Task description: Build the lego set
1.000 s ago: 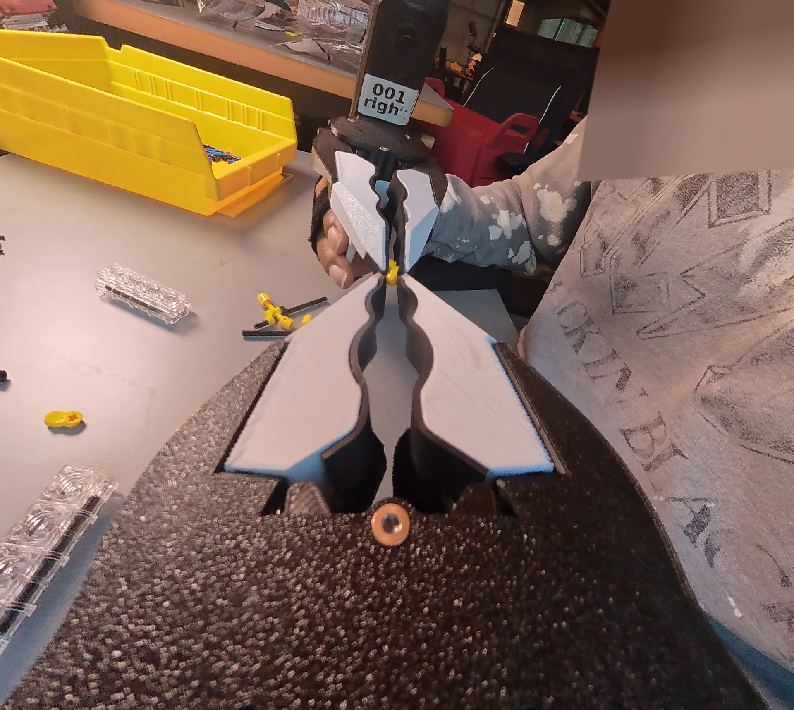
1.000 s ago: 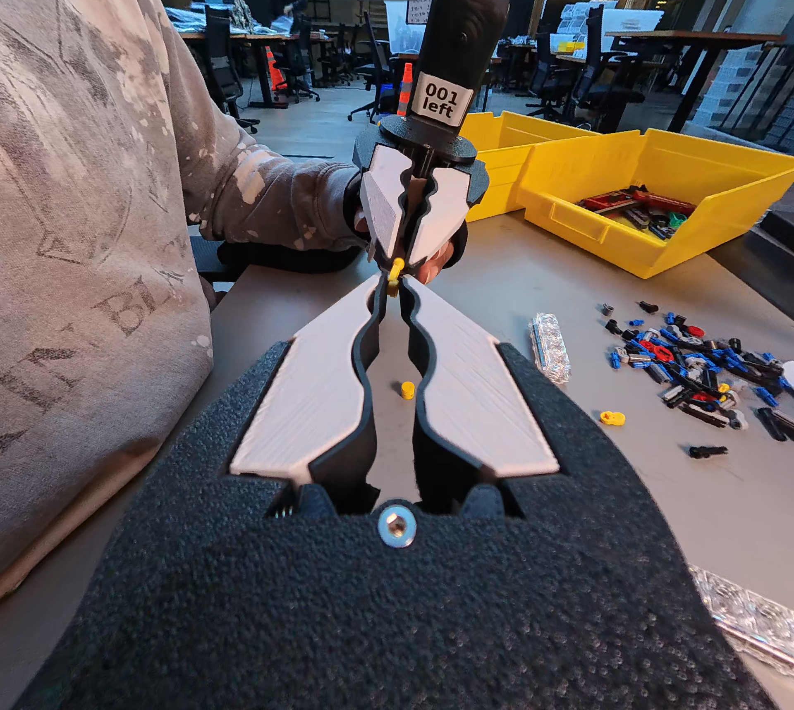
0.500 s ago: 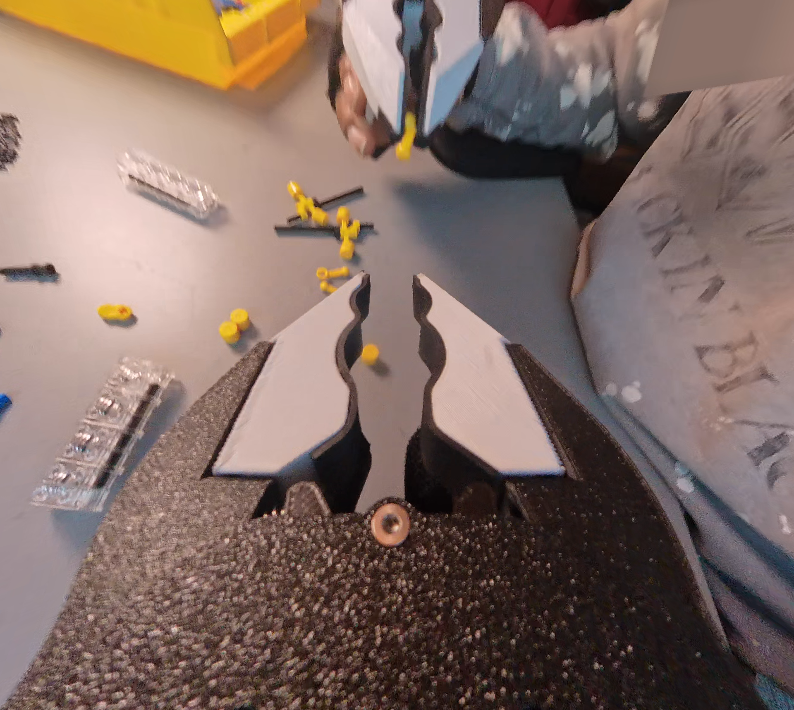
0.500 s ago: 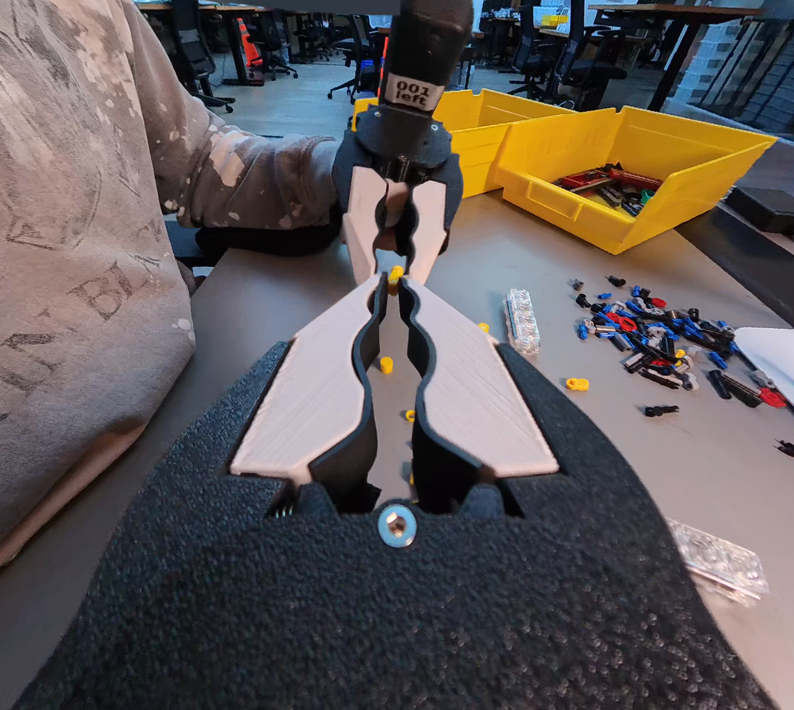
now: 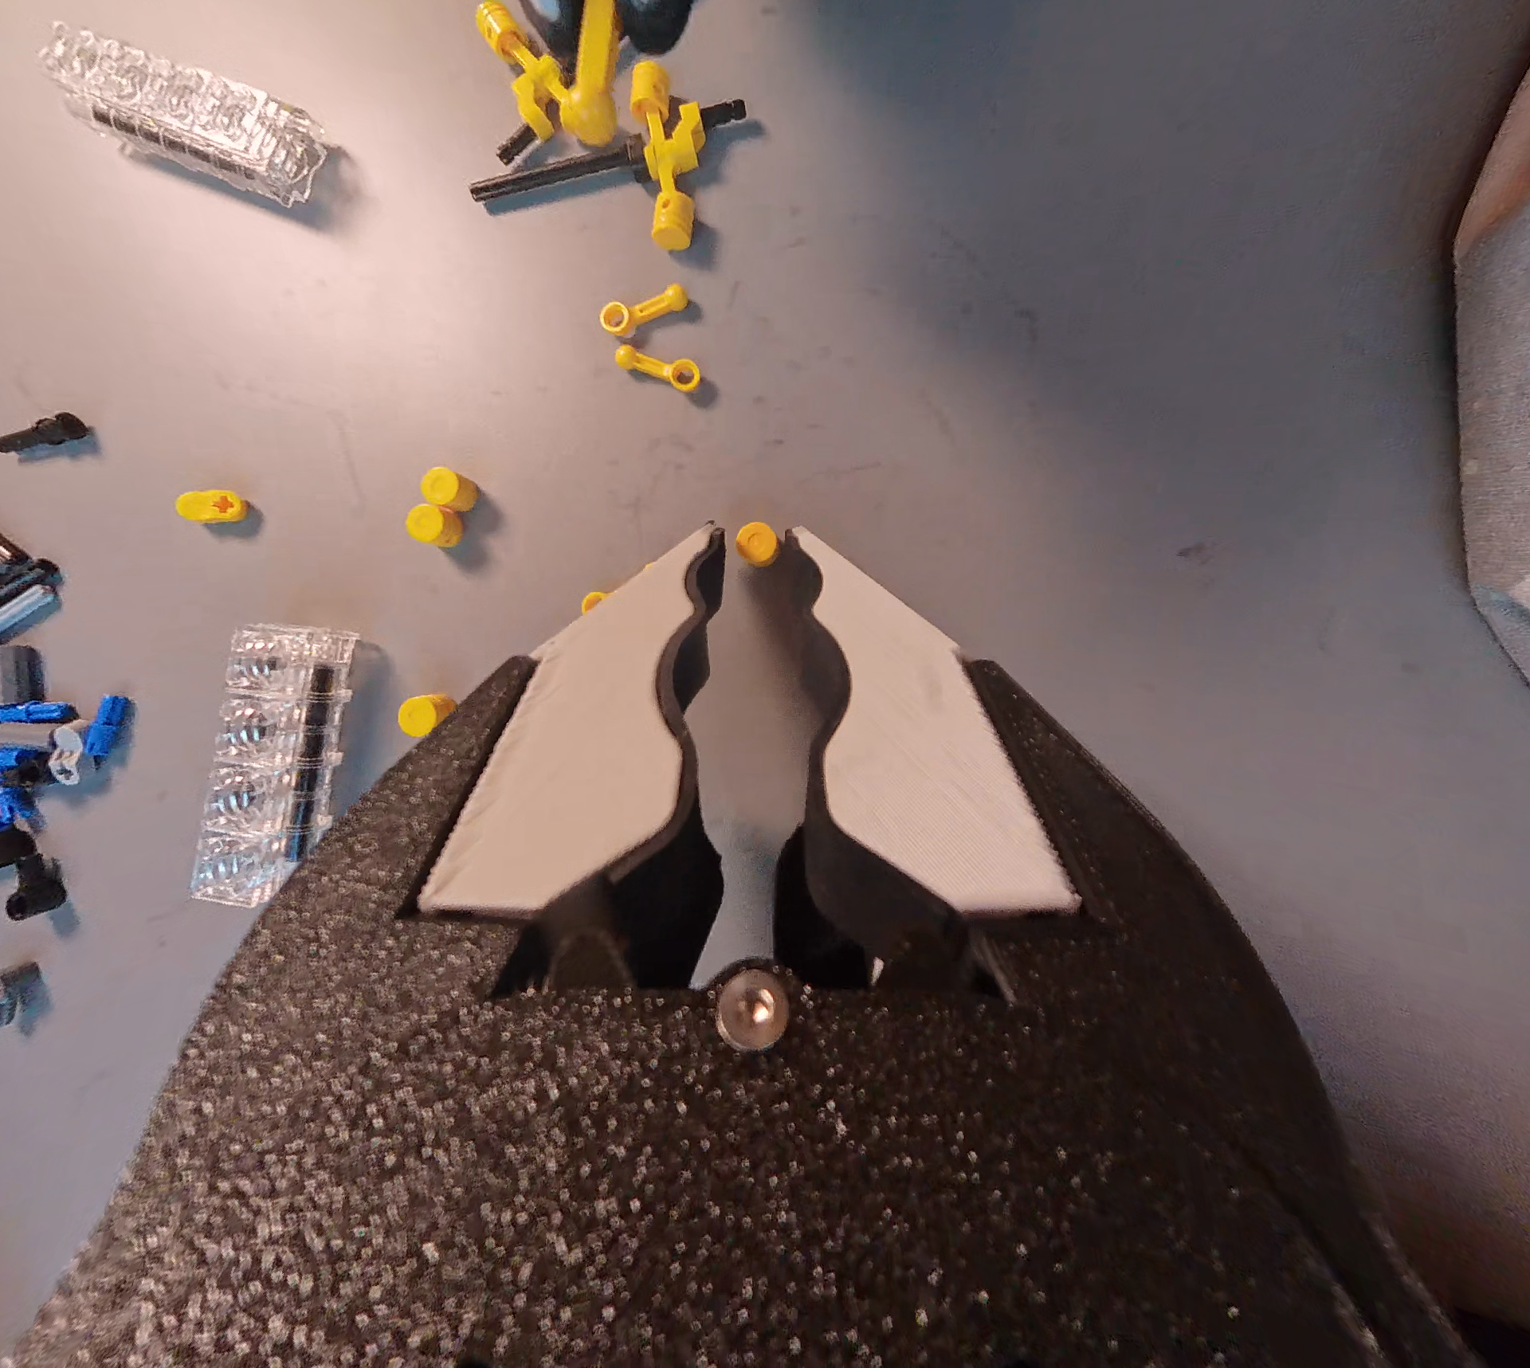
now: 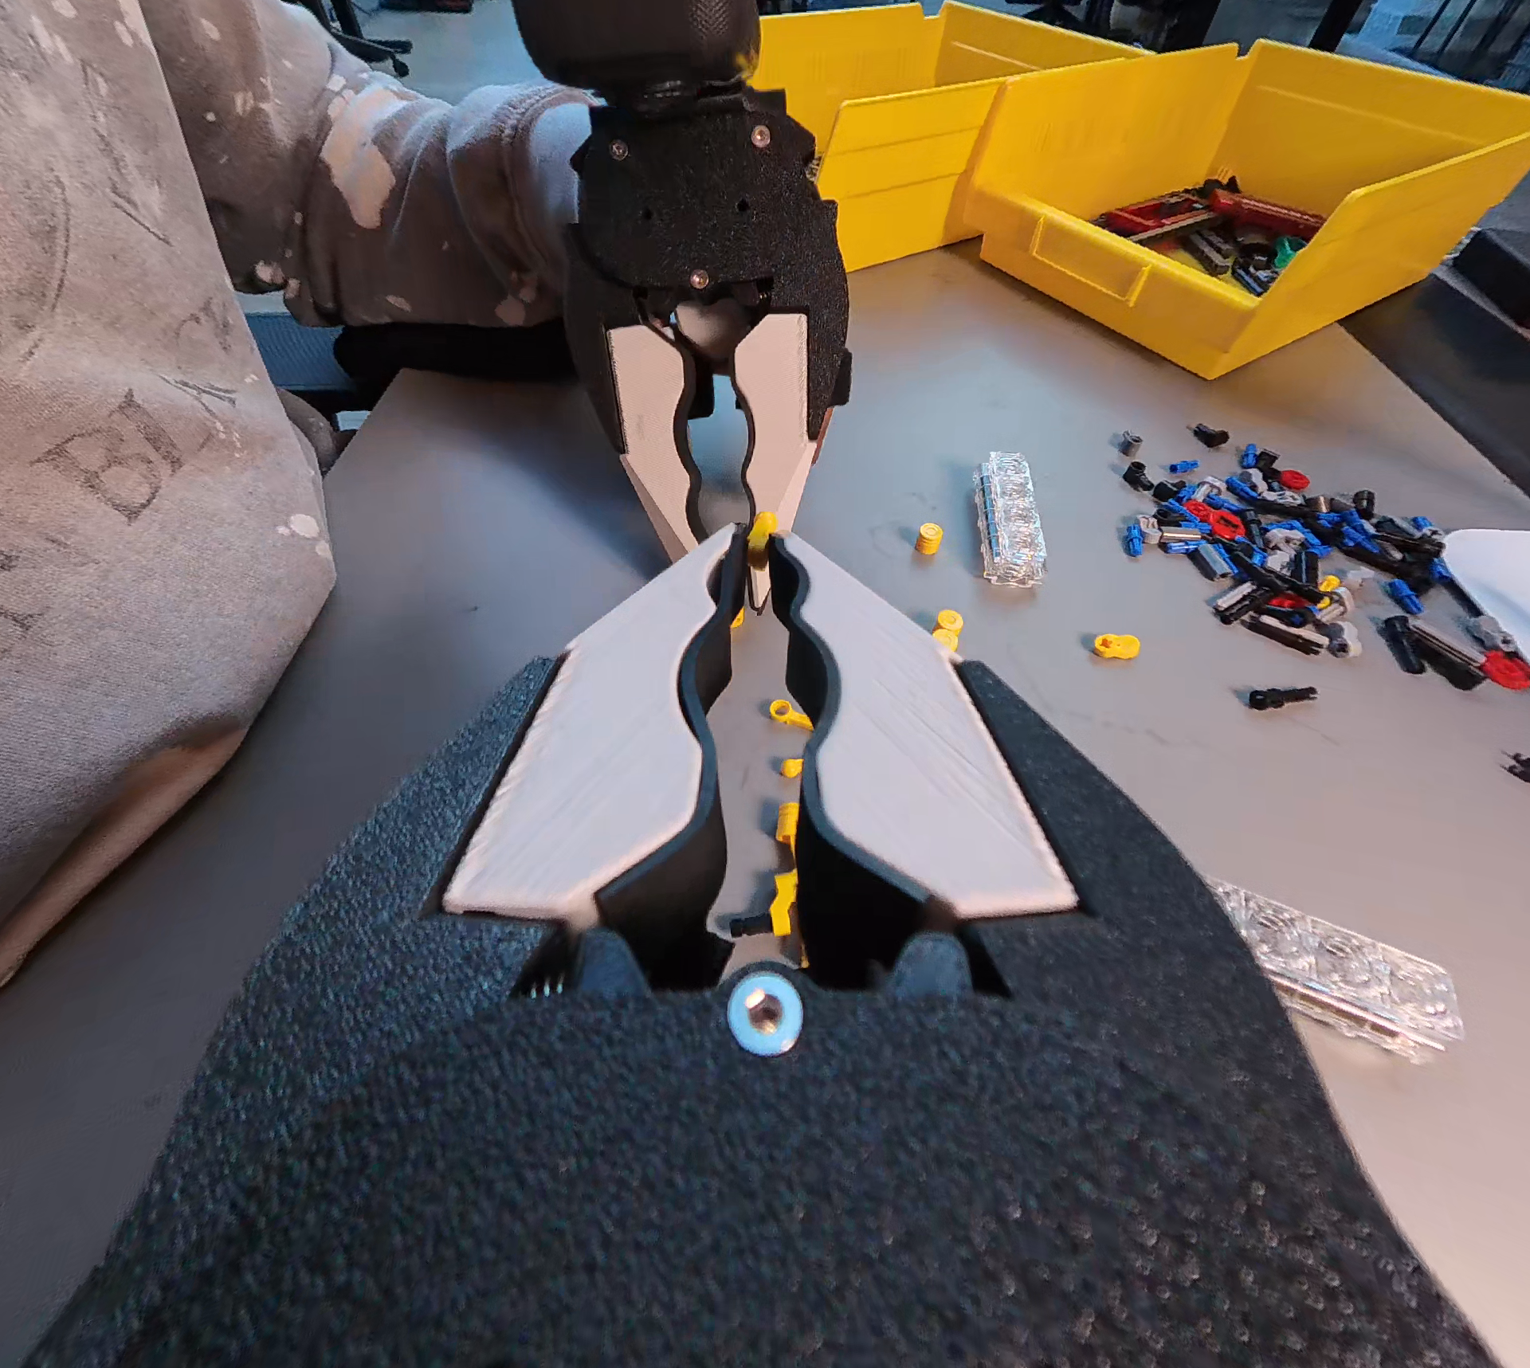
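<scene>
My left gripper point(image 5: 755, 534) is open and points down at the grey table. A small yellow cylinder point(image 5: 756, 544) lies on the table between its fingertips; I cannot tell if they touch it. My right gripper point(image 6: 755, 534) is shut on a yellow rod-like piece point(image 6: 760, 527). In the left wrist view the right gripper point(image 5: 604, 20) hangs at the top with that piece point(image 5: 594, 78) sticking down toward a yellow-and-black axle assembly point(image 5: 662, 149). In the right wrist view the left gripper point(image 6: 728, 500) stands just beyond my right fingertips.
Two clear plastic blocks point(image 5: 186, 99) point(image 5: 277, 757), two small yellow rods point(image 5: 658, 368), a pair of yellow cylinders point(image 5: 439, 505) and a pile of blue and black parts point(image 6: 1308, 567) lie on the table. Two yellow bins point(image 6: 1242, 169) stand behind. A person's sleeve point(image 6: 397, 186) is at the left. My hands' fingertips stand some 10 cm from each other.
My left gripper let go of the yellow piece, opened, and tipped down over the yellow cylinder on the table. My right gripper kept the piece and moved lower, over the axle assembly.
</scene>
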Available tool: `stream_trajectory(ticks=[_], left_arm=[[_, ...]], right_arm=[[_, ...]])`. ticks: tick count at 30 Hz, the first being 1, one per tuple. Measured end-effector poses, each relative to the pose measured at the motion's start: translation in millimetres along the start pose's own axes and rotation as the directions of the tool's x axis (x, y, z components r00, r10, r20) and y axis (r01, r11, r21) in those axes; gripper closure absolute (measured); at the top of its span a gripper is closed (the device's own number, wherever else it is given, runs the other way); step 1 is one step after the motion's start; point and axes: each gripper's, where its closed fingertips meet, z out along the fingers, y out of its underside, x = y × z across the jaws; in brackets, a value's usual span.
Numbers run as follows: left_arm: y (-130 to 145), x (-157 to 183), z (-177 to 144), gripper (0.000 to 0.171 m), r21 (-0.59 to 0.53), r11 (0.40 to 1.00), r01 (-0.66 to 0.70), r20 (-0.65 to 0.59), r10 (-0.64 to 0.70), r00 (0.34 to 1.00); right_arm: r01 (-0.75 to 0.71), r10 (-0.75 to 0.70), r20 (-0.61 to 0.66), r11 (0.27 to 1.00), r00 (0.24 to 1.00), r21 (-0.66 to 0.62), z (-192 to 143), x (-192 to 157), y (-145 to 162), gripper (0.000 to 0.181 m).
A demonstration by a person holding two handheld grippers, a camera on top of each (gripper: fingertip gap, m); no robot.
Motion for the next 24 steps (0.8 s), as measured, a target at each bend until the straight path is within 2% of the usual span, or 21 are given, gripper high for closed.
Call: stream_trajectory(ticks=[8, 9, 10, 11, 12, 13, 15, 16, 17, 18, 20, 24], left_arm=[[1, 1, 4, 0.162, -0.068, 0.998, -0.005, -0.026, 0.003, 1.000], [0, -3, 3, 0.162, -0.052, 0.999, 0.001, -0.007, -0.002, 1.000], [-7, -7, 0, 0.162, 0.013, 0.999, 0.035, -0.007, -0.035, 0.999], [-21, -10, -7, 0.162, 0.137, 0.984, 0.112, -0.039, -0.108, 0.993], [-37, -18, -19, 0.162, 0.283, 0.935, 0.215, -0.086, -0.198, 0.976], [-52, -27, -35, 0.162, 0.418, 0.849, 0.324, -0.162, -0.281, 0.946], [-78, -40, -73, 0.162, 0.622, 0.603, 0.500, -0.364, -0.342, 0.866], [-87, -45, -89, 0.163, 0.674, 0.478, 0.564, -0.454, -0.334, 0.826], [-92, -50, -99, 0.163, 0.690, 0.379, 0.617, -0.525, -0.324, 0.787], [-95, -52, -105, 0.163, 0.692, 0.304, 0.654, -0.578, -0.308, 0.755], [-101, -53, -109, 0.163, 0.677, 0.210, 0.705, -0.651, -0.277, 0.707], [-112, -49, -114, 0.163, 0.651, 0.124, 0.749, -0.717, -0.222, 0.660]], right_arm=[[0.009, -0.009, -0.002, 1.000, 1.000, -0.015, -2, 0, 1, 0.177], [0.011, -0.011, -0.007, 1.000, 1.000, -0.015, -2, 1, 1, 0.177], [0.012, -0.012, -0.015, 1.000, 1.000, -0.008, -3, 2, 0, 0.177], [0.008, -0.008, -0.023, 1.000, 1.000, 0.015, -5, 4, -4, 0.177], [0.003, -0.001, -0.033, 0.999, 0.999, 0.051, -8, 6, -10, 0.177], [0.003, 0.002, -0.045, 0.995, 0.999, 0.097, -11, 8, -18, 0.177], [0.005, 0.010, -0.074, 0.979, 0.997, 0.205, -19, 11, -37, 0.177], [-0.001, 0.022, -0.080, 0.967, 0.997, 0.256, -21, 11, -47, 0.177], [-0.007, 0.035, -0.087, 0.954, 0.996, 0.301, -23, 11, -55, 0.177], [-0.012, 0.046, -0.094, 0.944, 0.994, 0.328, -22, 10, -62, 0.177], [-0.010, 0.053, -0.115, 0.939, 0.992, 0.345, -17, 9, -68, 0.176], [-0.031, 0.094, -0.149, 0.925, 0.984, 0.379, -15, 11, -75, 0.177]])
